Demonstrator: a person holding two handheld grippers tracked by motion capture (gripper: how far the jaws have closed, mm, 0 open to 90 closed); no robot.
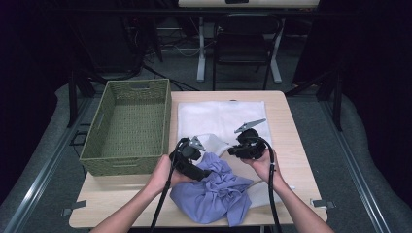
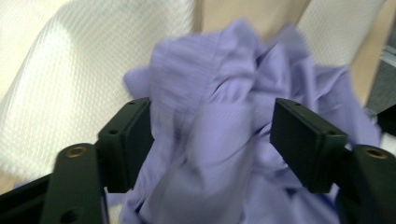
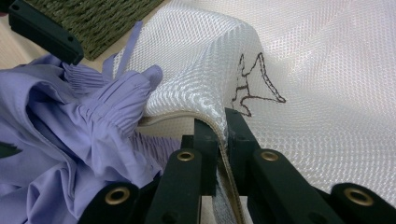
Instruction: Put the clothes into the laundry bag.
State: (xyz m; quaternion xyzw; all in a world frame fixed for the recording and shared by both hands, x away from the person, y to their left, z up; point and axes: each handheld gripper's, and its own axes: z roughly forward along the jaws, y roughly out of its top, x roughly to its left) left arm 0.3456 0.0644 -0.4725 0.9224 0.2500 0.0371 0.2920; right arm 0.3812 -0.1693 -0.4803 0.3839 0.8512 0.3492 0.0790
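Note:
A crumpled lavender garment (image 1: 214, 191) lies at the table's near middle, partly on a white mesh bag (image 1: 221, 119) spread flat behind it. My left gripper (image 1: 200, 170) is open, its jaws wide apart with a bunch of the lavender garment (image 2: 219, 116) bulging between them. My right gripper (image 1: 231, 150) is shut on the raised edge of the white mesh bag (image 3: 303, 70), which arches up from the jaws. A dark stitched mark shows on the mesh just beyond my right gripper (image 3: 223, 128). The lavender garment (image 3: 70, 126) lies to its left.
A green woven basket (image 1: 167, 116) stands empty on the table's left half, next to the bag. Bare wooden table (image 1: 286, 141) runs along the right side and the near left corner. A black chair and desk legs stand beyond the far edge.

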